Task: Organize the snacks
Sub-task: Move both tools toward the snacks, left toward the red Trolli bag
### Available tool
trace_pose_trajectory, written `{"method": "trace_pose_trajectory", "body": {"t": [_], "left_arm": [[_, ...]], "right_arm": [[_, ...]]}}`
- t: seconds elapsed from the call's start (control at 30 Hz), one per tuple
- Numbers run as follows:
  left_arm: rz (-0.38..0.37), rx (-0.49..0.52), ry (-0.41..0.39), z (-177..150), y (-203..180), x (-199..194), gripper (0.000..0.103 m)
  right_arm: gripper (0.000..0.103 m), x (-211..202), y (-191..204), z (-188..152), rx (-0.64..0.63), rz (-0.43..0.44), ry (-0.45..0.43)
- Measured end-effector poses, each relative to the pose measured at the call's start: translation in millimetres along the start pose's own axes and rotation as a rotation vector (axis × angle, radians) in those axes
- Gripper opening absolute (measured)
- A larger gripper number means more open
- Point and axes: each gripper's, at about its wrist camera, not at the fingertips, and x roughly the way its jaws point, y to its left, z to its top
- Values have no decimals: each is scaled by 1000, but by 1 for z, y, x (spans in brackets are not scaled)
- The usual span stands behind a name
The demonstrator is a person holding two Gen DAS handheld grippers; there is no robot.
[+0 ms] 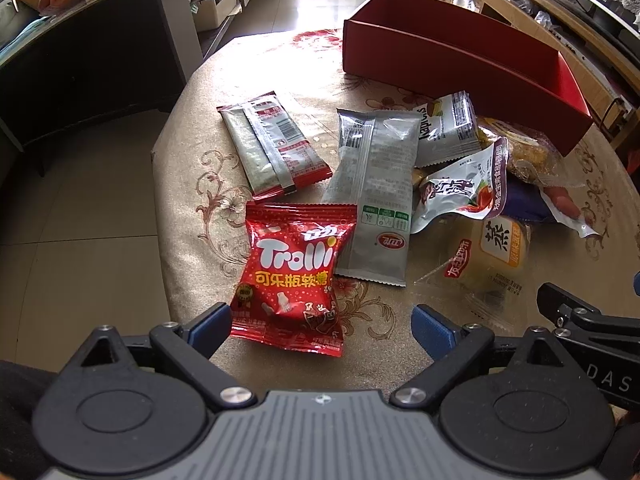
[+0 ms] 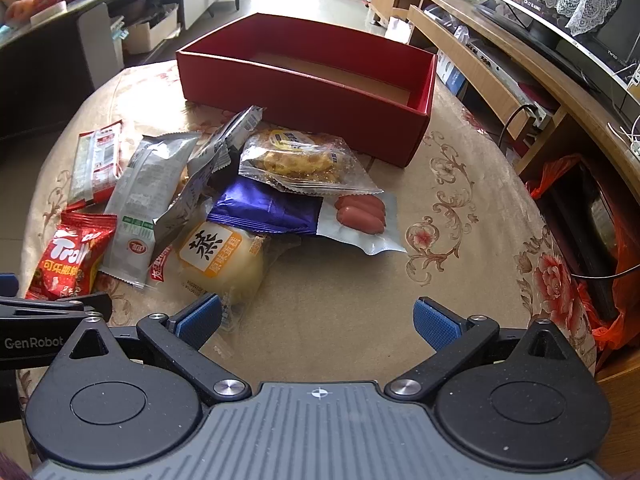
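**Snacks heaped on the surface, red box waiting behind**

Left gripper point(image 1: 320, 330) poised low over the near edge of the surface point(image 1: 188, 216), jaws spread wide. Red Trolli gummy bag point(image 1: 294, 276) lying flat between the two blue pads point(image 1: 434, 330), its lower corner just beside the left one; contact not clear enough to tell, no pinch on the bag. Right gripper point(image 2: 318, 320) hovering beside it over bare floral cloth, jaws likewise spread, nothing between them; left pad close to the wrapper of the steamed cake point(image 2: 222, 258).

Rest of the snacks bunched in a loose heap mid-surface. Long silver packet point(image 1: 372, 196) lying just right of the Trolli bag, touching its upper corner. Silver-and-red packet point(image 1: 276, 146) farther back on the left, apart from the heap. Small silver Napoli packet point(image 1: 448, 128) and a white pouch with dark lettering point(image 1: 460, 192) overlapping behind the long packet. Clear-wrapped pastry point(image 2: 298, 162) on top of a purple packet point(image 2: 266, 208), with a sausage pouch point(image 2: 360, 216) sticking out to the right beneath them.

Red box point(image 2: 304, 96) open at the far side of the surface, brown floor bare as far as visible, its front wall just behind the heap.
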Motion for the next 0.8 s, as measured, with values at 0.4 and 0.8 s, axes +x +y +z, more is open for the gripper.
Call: {"method": "trace_pose_trajectory", "body": {"t": [0.4, 0.8], "left_arm": [[-15, 6, 8, 0, 2, 2, 92], [-10, 24, 28, 3, 1, 12, 92]], "right_arm": [[103, 2, -1, 0, 0, 7, 6], [103, 9, 2, 3, -24, 15, 35]]}}
